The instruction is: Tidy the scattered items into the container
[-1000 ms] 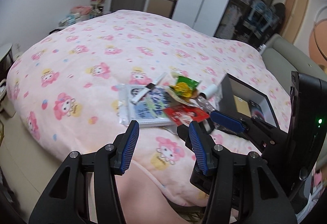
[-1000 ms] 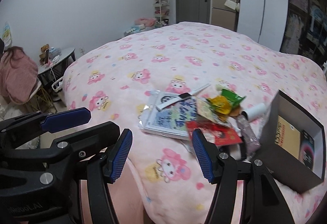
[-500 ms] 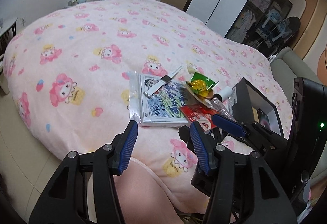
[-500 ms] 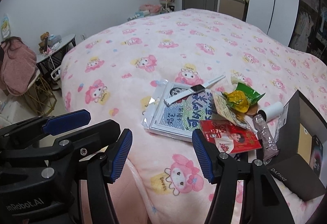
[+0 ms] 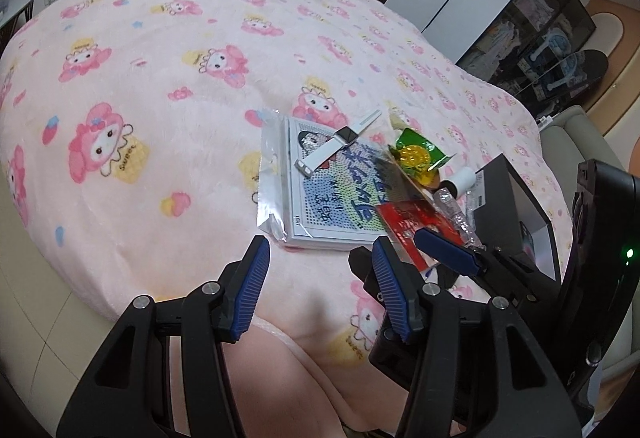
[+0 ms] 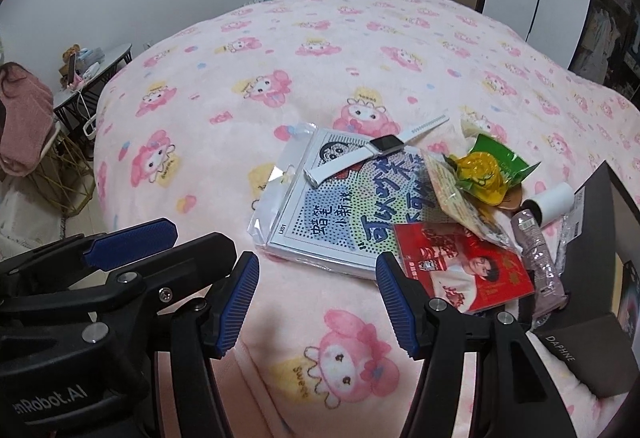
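Change: pile bigger in both views than a second ago, so both grippers closer and lower over the bed.
Left gripper: jaws apart, nothing between them, no wider in the pictures than a second ago.
Right gripper: jaws apart the same as before, holding nothing.
Watch: ahead of the jaws, lying on top of the flat pack.
Red packet: just ahead of the right jaw of the right gripper, not touched.
Green snack bag: further ahead and to the right.
Box: right of the right gripper's jaws, open, touching the pile.
Meaning: nothing picked up yet, probably about to grab a first thing.
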